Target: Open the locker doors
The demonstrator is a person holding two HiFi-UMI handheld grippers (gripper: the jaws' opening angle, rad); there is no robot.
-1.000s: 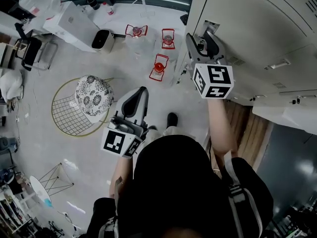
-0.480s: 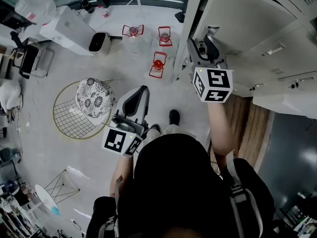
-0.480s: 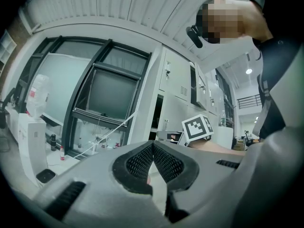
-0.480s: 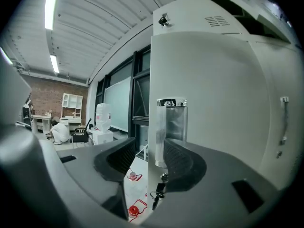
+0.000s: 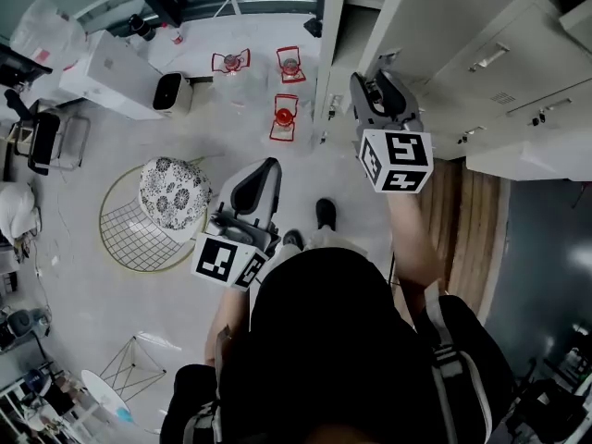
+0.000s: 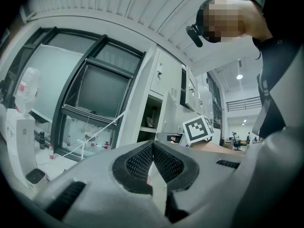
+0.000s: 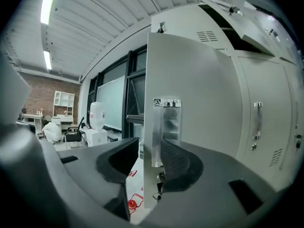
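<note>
Head view, left arm: bent and held low beside the body, with the left gripper [image 5: 264, 172] pointed level over the floor.
Head view, right arm: stretched forward, with the right gripper [image 5: 381, 89] raised to the lockers [image 5: 518, 72].
Head view, door: the door [image 5: 435, 21] is seen swung open, its free edge at the right gripper's tips and well apart from the left gripper.
Left gripper view, jaws: pressed together, with nothing caught between them.
Left gripper view, door: off to the right, past an open compartment [image 6: 151, 118]; the gripper is aimed towards the window [image 6: 99, 89].
Right gripper view, jaws: set apart and just now closing. The door's edge and its metal handle [image 7: 168, 127] are taken between them.
Right gripper view, contact: a gap is seen between the left jaw and the door's edge. The right jaw lies just beside the handle; no clamping is seen.
</note>
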